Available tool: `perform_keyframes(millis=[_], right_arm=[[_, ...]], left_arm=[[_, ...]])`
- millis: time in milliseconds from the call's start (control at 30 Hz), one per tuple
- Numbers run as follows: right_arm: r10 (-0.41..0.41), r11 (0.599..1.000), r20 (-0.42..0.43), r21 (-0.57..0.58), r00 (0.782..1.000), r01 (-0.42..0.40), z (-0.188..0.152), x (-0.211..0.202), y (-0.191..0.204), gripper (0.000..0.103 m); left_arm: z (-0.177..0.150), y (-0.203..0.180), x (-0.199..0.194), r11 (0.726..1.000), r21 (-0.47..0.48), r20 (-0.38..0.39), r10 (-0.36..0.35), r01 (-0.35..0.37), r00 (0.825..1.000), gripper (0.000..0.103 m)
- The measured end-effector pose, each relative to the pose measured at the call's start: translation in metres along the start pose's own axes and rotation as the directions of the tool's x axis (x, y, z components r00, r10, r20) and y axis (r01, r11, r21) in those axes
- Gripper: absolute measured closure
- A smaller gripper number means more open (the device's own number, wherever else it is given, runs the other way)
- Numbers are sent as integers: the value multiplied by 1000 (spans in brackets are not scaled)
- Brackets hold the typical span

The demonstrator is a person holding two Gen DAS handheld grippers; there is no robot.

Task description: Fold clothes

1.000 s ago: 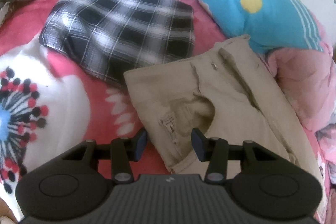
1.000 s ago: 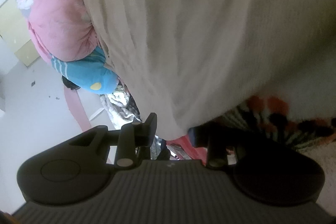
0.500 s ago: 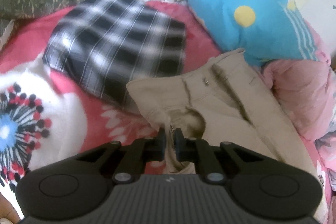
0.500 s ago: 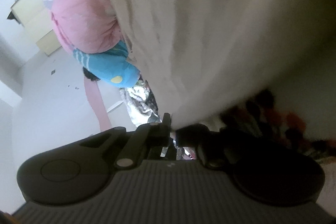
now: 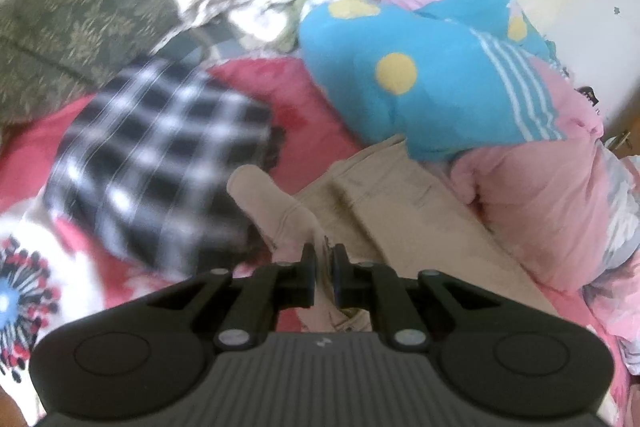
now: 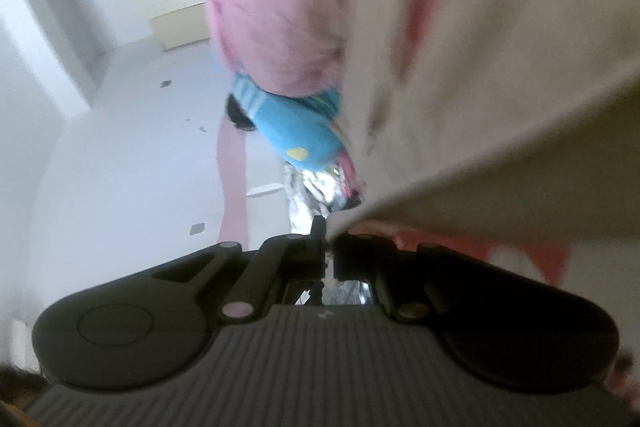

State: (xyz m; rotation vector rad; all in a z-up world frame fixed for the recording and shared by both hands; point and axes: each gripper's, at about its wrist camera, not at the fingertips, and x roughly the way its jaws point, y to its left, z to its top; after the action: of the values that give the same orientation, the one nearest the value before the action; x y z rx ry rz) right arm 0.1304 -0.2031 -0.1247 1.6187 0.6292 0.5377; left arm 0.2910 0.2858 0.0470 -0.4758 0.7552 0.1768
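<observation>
Beige cotton trousers (image 5: pixel 384 199) lie across a red floral bedspread (image 5: pixel 256 83), and both grippers have hold of them. The left gripper (image 5: pixel 324 267) has its jaws clamped on a fold of the trouser fabric near the waist; the cloth rises from the bed in a blurred hump just ahead of the jaws and to their left, while the rest of the garment stretches away ahead and to the right. Beyond that hump, ahead and left of the jaws, rests a folded black-and-white plaid garment (image 5: pixel 160 155). Ahead and right of the jaws sits a blue cushion with yellow dots (image 5: pixel 404 83), with a pink quilt (image 5: pixel 536 203) beside it touching the trousers' far edge.

The right gripper (image 6: pixel 329 243) has its jaws pressed together on a thin edge of the same trousers (image 6: pixel 500 75), which fan out taut from the jaws upward and to the right, filling that side of the strongly rolled, blurred view. Left of the jaws, a pale floor (image 6: pixel 132 167) and the blue cushion (image 6: pixel 300 135) show.
</observation>
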Motion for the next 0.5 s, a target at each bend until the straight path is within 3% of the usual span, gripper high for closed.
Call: perform_keyframes(millis=[233,500], right_arm=[[59,995,55,-89,997,-54,55,8,18,101],[65,995,113,-84,991,-55,110,15,17,101]], left_arm=[[27,-59,24,999,43,15,4,-4,1000,94],[43,-115,89,994,105,-28,41,-38,999,94]])
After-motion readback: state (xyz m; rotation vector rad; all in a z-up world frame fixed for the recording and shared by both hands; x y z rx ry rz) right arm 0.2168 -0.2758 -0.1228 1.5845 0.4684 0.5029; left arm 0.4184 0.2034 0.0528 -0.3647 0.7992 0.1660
